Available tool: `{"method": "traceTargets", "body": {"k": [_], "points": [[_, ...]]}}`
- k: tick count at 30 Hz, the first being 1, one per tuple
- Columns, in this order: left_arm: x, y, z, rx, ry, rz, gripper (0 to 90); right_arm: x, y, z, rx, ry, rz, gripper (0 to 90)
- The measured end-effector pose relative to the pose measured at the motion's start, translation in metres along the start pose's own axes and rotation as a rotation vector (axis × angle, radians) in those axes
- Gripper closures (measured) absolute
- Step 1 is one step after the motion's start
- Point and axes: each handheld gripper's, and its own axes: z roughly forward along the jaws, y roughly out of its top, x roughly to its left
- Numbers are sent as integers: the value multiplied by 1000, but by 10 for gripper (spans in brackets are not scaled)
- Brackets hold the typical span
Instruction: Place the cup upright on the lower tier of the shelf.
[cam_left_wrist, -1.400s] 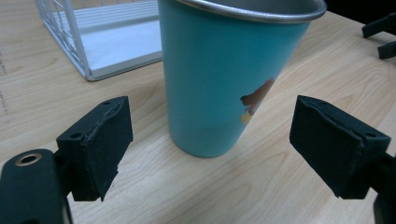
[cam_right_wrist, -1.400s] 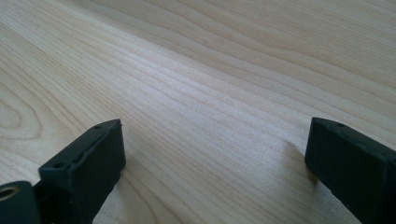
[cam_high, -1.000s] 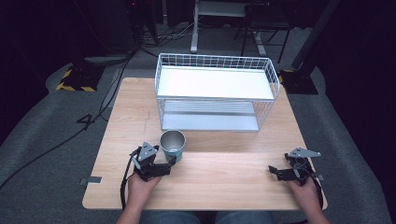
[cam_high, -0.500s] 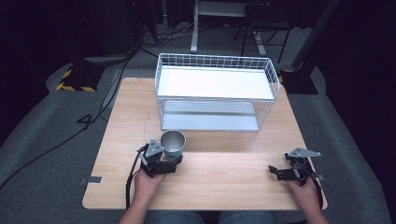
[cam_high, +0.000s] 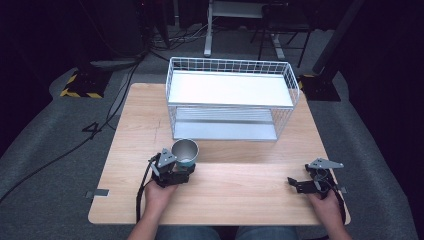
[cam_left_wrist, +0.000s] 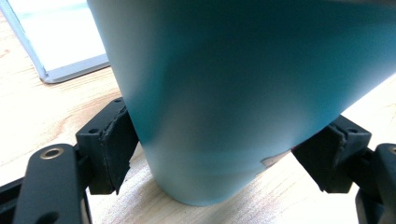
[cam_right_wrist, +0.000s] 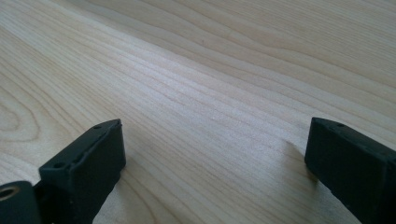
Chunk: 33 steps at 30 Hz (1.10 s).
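A teal metal cup (cam_high: 185, 150) with a shiny open mouth stands upright on the wooden table (cam_high: 240, 195), left of centre. My left gripper (cam_high: 184, 166) reaches it from the near side. In the left gripper view the cup (cam_left_wrist: 233, 93) sits between the two jaws, and both black pads (cam_left_wrist: 114, 144) press against its lower wall. The left gripper (cam_left_wrist: 215, 154) is shut on the cup, whose base rests on the wood. My right gripper (cam_high: 296, 183) lies low on the table at the near right. It stands open (cam_right_wrist: 215, 158) over bare wood.
A white wire rack (cam_high: 230, 90) with two shelves stands at the far middle of the table, its lower shelf (cam_left_wrist: 56, 42) just behind the cup. Dark floor, cables and chair legs surround the table.
My left gripper has slid right and forward, bringing its jaws around the base of the cup. The cup and the right gripper have stayed put.
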Motion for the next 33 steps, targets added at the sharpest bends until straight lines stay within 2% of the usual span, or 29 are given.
{"method": "traceTargets", "body": {"k": [4, 9, 13, 15, 17, 25, 28, 33], "points": [[0, 0, -1, -2, -1, -10, 216, 0, 0, 0, 0, 0, 0, 54], [-2, 3, -4, -12, -3, -3, 217, 0, 0, 0, 0, 0, 0, 54], [-8, 11, -7, -4, 13, 29, 218, 0, 0, 0, 0, 0, 0, 54], [-12, 18, -6, 27, 5, 45, 218, 0, 0, 0, 0, 0, 0, 54], [-13, 20, -6, 35, 4, 54, 218, 0, 0, 0, 0, 0, 0, 54], [-23, 39, 5, 53, -3, 66, 218, 0, 0, 0, 0, 0, 0, 54], [-30, 51, 13, 50, -17, 65, 218, 0, 0, 0, 1, 0, 1, 54], [-36, 62, 21, 58, -32, 80, 219, 0, 0, 0, 1, 0, 1, 54]]}}
